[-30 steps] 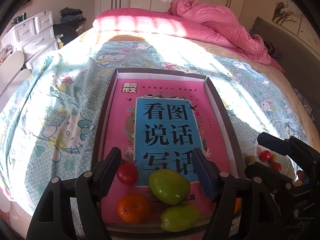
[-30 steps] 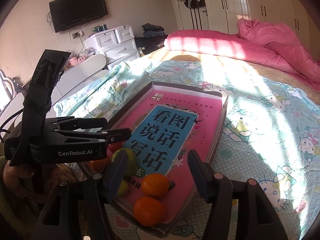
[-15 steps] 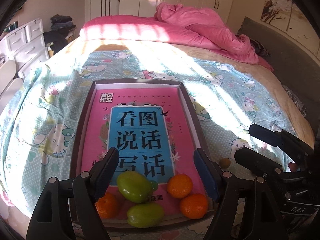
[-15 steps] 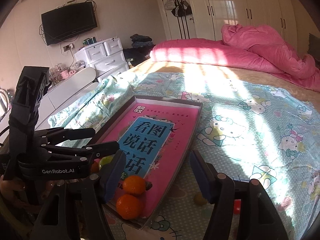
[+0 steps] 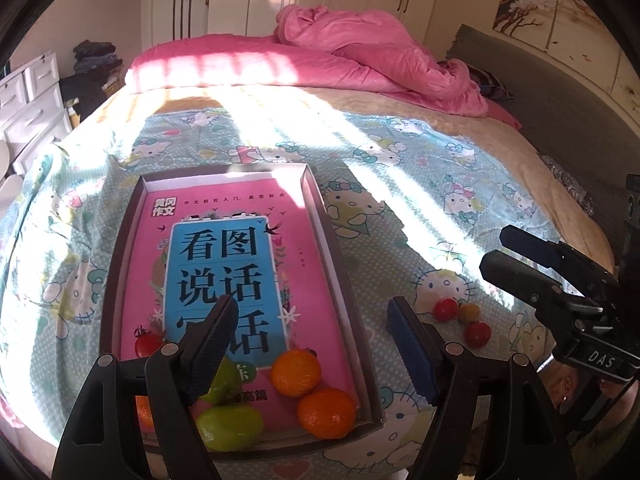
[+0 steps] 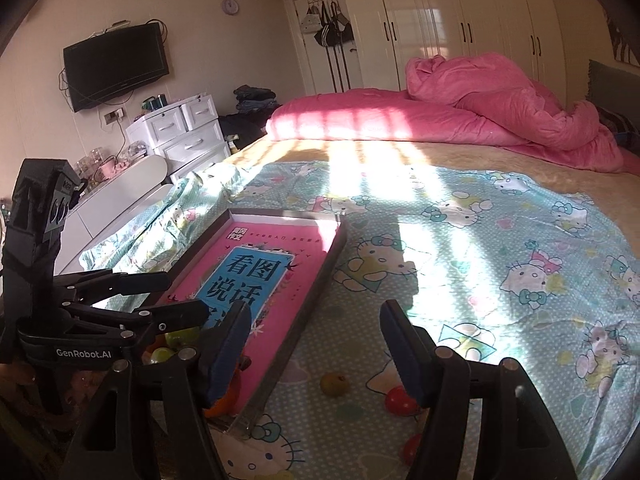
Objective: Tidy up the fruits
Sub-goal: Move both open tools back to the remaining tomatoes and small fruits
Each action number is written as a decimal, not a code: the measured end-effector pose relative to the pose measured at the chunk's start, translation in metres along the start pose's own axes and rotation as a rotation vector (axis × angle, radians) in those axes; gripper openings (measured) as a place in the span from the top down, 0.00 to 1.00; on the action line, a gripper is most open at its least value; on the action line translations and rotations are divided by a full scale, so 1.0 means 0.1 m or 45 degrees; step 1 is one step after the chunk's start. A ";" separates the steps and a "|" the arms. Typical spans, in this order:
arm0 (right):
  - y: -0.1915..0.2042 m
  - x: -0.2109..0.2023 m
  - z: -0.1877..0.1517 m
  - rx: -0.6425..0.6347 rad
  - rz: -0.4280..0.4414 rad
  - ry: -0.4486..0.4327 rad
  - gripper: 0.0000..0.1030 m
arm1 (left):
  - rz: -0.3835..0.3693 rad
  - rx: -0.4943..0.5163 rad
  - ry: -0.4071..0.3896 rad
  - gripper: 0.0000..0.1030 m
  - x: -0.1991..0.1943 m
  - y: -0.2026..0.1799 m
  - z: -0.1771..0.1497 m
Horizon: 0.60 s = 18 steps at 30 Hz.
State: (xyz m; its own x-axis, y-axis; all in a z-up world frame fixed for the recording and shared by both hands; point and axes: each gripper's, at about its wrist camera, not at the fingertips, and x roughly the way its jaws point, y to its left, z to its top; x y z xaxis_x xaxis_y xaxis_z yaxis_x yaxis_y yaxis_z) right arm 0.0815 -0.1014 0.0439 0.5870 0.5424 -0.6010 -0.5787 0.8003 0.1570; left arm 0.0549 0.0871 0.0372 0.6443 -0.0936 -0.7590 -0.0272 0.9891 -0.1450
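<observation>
A shallow box tray [image 5: 320, 216] with a pink book in it lies on the bed. At its near end sit two oranges [image 5: 295, 372], a third orange [image 5: 143, 416] at the left, two green fruits [image 5: 229, 427] and a red tomato [image 5: 146, 345]. On the sheet right of the tray lie red tomatoes [image 5: 445, 309] and a small yellowish fruit [image 5: 468, 313]. My left gripper [image 5: 310, 344] is open and empty above the tray's near end. My right gripper [image 6: 314, 354] is open and empty over the sheet, near a yellowish fruit [image 6: 334, 384] and a red tomato [image 6: 398, 400].
The Hello Kitty sheet [image 5: 400, 208] covers the near half of the bed. A pink duvet [image 5: 352, 52] is heaped at the far end. White drawers [image 6: 184, 128] and a wall TV [image 6: 116, 64] stand to the left. The tray also shows in the right wrist view [image 6: 320, 280].
Both grippers have pulled back and shifted right. The tray now sits further left in both views, and the loose tomatoes on the sheet have come into view.
</observation>
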 end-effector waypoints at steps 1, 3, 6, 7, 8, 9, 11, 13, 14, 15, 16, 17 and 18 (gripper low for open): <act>-0.04 -0.03 0.00 0.011 -0.009 -0.006 0.35 | -0.005 0.008 -0.001 0.24 0.00 -0.03 0.00; -0.13 -0.08 0.01 0.038 -0.022 -0.018 0.35 | -0.014 0.030 -0.001 0.24 -0.01 -0.10 0.00; -0.26 -0.14 0.01 0.069 -0.042 -0.029 0.35 | -0.032 0.058 0.005 0.24 0.00 -0.20 -0.01; -0.29 -0.16 0.00 0.074 -0.054 -0.033 0.35 | -0.035 0.066 0.009 0.24 0.01 -0.24 -0.02; -0.32 -0.18 -0.01 0.076 -0.067 -0.035 0.35 | -0.038 0.075 0.012 0.24 0.01 -0.27 -0.03; -0.36 -0.20 -0.01 0.081 -0.077 -0.035 0.35 | -0.042 0.084 0.015 0.24 0.02 -0.30 -0.04; -0.43 -0.24 -0.03 0.097 -0.088 -0.035 0.35 | -0.050 0.099 0.021 0.24 0.03 -0.36 -0.05; -0.50 -0.27 -0.06 0.109 -0.102 -0.032 0.35 | -0.058 0.115 0.025 0.24 0.04 -0.41 -0.07; -0.53 -0.28 -0.08 0.113 -0.109 -0.029 0.35 | -0.059 0.123 0.029 0.24 0.05 -0.43 -0.08; -0.56 -0.30 -0.10 0.117 -0.118 -0.028 0.35 | -0.061 0.128 0.032 0.24 0.05 -0.45 -0.09; -0.59 -0.31 -0.11 0.121 -0.125 -0.025 0.35 | -0.067 0.134 0.035 0.24 0.06 -0.47 -0.10; -0.62 -0.32 -0.13 0.126 -0.132 -0.021 0.35 | -0.070 0.140 0.038 0.24 0.06 -0.50 -0.11; -0.65 -0.34 -0.15 0.131 -0.138 -0.019 0.35 | -0.069 0.147 0.041 0.24 0.07 -0.52 -0.11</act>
State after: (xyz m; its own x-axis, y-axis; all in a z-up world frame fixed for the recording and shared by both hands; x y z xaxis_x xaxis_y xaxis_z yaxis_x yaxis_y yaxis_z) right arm 0.0908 -0.1757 0.0424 0.6518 0.4545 -0.6071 -0.4507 0.8760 0.1719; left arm 0.0521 0.0336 0.0321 0.6175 -0.1492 -0.7723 0.0964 0.9888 -0.1139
